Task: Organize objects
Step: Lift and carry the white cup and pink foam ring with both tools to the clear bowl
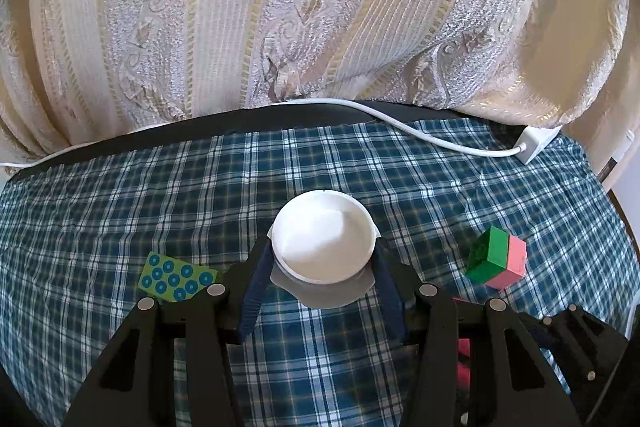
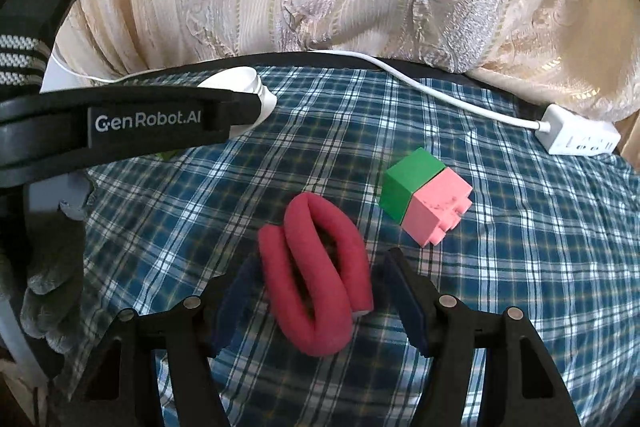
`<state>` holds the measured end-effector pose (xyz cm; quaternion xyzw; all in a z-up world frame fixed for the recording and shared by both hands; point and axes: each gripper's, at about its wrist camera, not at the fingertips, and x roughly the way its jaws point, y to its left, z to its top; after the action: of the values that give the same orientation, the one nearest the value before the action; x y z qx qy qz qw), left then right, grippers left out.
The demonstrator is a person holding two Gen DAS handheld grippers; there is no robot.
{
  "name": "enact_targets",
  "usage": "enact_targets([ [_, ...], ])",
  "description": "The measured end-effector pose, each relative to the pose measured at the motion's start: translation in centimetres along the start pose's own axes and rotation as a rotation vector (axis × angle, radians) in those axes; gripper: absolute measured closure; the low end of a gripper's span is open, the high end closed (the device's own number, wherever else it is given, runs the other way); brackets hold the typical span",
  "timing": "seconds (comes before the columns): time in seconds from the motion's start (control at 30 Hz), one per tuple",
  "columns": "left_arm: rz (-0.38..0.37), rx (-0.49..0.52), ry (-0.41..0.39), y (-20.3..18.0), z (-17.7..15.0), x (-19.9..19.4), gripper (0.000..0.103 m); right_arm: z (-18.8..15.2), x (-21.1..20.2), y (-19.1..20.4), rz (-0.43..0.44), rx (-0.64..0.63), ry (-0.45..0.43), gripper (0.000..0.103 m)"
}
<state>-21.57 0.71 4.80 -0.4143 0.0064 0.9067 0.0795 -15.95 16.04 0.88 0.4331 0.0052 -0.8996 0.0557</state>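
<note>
A plain white round bowl (image 1: 324,237), shallow and empty, sits clamped between the left gripper (image 1: 323,247) fingers. A folded red foam tube (image 2: 316,279) lies untouched between the wide-open right gripper (image 2: 316,263) fingers; the green-and-pink block (image 2: 426,195) lies just beyond, rightward.

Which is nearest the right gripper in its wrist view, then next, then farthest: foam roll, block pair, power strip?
1. Foam roll: between the right gripper fingers.
2. Block pair: ahead, to the right.
3. Power strip: far right, at the cloth's back edge.
</note>
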Motion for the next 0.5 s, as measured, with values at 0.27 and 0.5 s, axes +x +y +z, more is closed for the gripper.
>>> enact_targets([
  [0.27, -0.012, 0.009, -0.003, -0.4, 0.1, -0.2, 0.051, -0.4, -0.5, 0.1, 0.0, 0.011, -0.002, 0.049],
  [0.5, -0.031, 0.025, -0.012, -1.0, 0.1, -0.8, 0.051, -1.8, -2.2, 0.4, 0.004, 0.054, -0.009, 0.05],
])
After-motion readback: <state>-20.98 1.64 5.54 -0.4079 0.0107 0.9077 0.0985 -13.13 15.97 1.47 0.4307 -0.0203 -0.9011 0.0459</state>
